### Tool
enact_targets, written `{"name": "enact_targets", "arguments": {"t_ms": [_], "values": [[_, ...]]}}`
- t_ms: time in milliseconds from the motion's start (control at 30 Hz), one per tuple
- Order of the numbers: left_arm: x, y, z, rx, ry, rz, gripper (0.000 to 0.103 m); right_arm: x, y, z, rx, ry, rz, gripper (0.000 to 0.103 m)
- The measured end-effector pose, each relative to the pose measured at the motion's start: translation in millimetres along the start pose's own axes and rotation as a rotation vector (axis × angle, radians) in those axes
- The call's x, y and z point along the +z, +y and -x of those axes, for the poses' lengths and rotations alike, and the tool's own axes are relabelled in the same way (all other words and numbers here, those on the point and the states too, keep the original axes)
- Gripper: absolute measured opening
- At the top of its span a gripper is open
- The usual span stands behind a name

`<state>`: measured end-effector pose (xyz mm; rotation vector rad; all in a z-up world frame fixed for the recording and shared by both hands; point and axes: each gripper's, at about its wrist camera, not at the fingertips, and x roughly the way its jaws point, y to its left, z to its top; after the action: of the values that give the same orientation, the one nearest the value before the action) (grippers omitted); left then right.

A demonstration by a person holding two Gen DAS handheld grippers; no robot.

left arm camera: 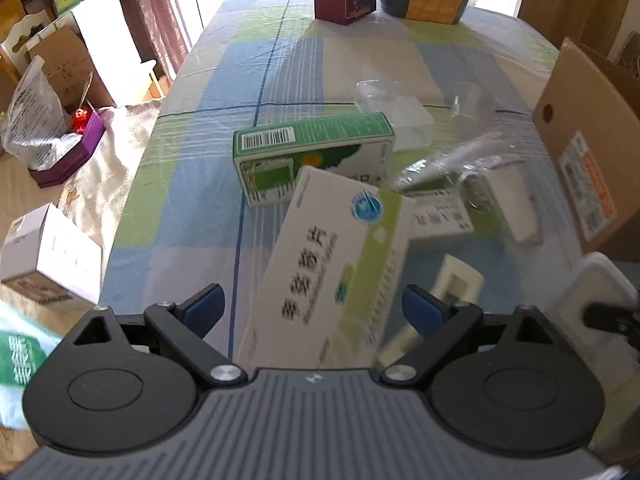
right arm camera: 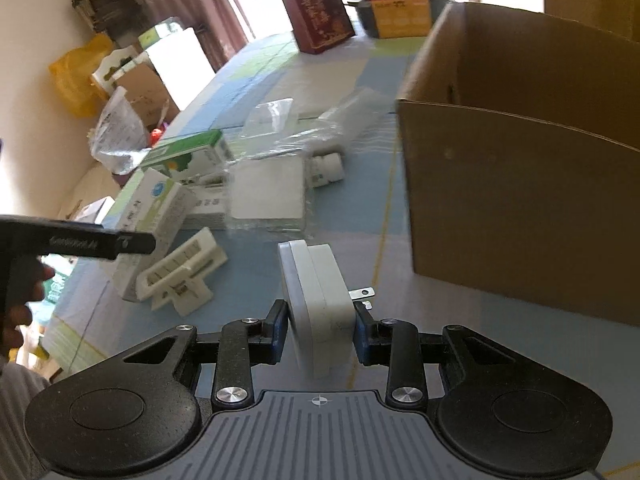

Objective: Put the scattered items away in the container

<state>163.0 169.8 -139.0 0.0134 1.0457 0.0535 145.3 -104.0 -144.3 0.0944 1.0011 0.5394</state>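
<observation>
1. Your right claw was clamped on a white plug adapter, held above the bench with its prongs pointing toward the cardboard box just to its right.
2. Your left claw stood wide, with the white-and-green medicine carton between its pads but not visibly gripped.
3. The step in hand looked like carrying the adapter to the box; the next move called for lifting it over the near wall and releasing inside.
4. Left on the bench were the green carton, a white clip-like part, a small bottle and clear plastic wrapping.
5. Only the right view showed the box's open top, though not its floor; only the left view showed the carton's printed face.
</observation>
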Motion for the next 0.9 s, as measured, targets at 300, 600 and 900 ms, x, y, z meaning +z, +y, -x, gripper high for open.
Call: {"name": "enact_targets", "arguments": {"t_ms": [300, 600, 900], "values": [[0, -2, -18, -0.049, 0.015, -0.04, 0.071, 2, 2, -9, 0.013, -0.011, -0.007, 0.034], [12, -3, 34, -0.087, -0.072, -0.008, 0.07, 15, 8, 26, 0.124, -0.067, -0.052, 0.034], [39, -58, 91, -0.187, -0.143, -0.051, 0.07, 31, -3, 104, 0.154, -0.22, -0.071, 0.034]]}}
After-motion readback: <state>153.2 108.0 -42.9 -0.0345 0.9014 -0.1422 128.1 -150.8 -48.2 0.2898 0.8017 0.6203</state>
